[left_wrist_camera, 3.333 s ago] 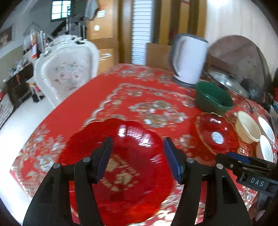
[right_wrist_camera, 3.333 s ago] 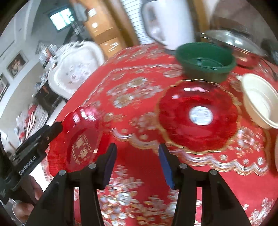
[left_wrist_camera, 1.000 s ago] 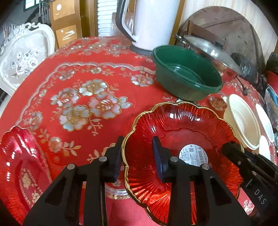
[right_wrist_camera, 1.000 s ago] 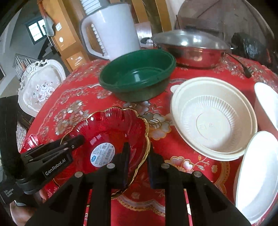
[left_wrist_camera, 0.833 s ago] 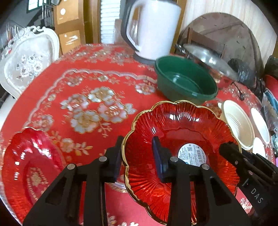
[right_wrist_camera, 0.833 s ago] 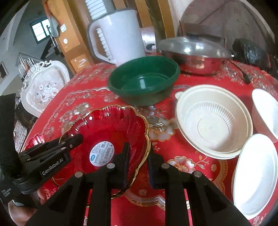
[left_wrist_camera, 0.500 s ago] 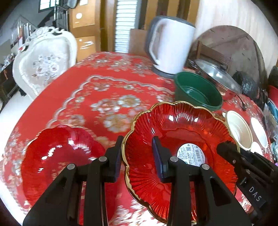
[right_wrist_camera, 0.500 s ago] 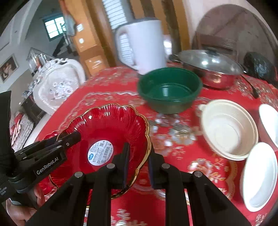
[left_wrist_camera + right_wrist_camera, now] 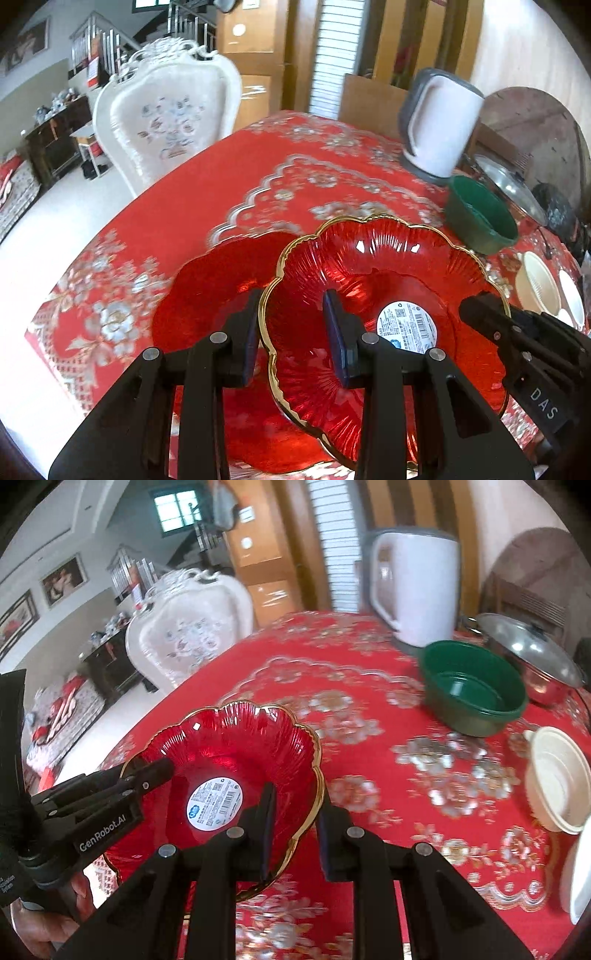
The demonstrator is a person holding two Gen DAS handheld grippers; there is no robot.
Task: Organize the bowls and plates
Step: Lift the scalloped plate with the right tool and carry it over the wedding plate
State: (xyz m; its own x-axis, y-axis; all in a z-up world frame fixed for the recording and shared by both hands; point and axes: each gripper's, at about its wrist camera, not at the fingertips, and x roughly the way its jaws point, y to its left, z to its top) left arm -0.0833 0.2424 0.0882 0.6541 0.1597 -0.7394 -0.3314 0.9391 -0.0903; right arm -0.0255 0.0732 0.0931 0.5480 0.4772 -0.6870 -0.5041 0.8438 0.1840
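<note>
Right now both grippers clamp the same gold-rimmed red glass bowl (image 9: 388,295) by opposite sides of its scalloped rim: the left gripper (image 9: 295,332) pinches the rim's left side, one finger outside and one inside the bowl, and the right gripper (image 9: 293,816) pinches the right side the same way, its jaws nearly together on the thin wall. The bowl is up off the red floral tablecloth (image 9: 229,192) and hangs partly over a second red plate (image 9: 207,295) that lies flat on the cloth near the table's front edge; in the left wrist view the bowl's rim covers that plate's right part. A round white barcode sticker (image 9: 216,803) sits at the bowl's centre. Farther back on the table stand a dark green bowl (image 9: 472,698), a white electric kettle (image 9: 417,587) and a lidded steel pot (image 9: 532,653). At the right edge a cream disposable bowl (image 9: 557,779) rests on the cloth, with other white bowls (image 9: 578,871) beside it, cut off by the frame. A white upholstered chair (image 9: 166,114) stands beyond the table's far left side. A person's hand (image 9: 44,923) holds the left gripper's handle at the lower left of the right wrist view.
</note>
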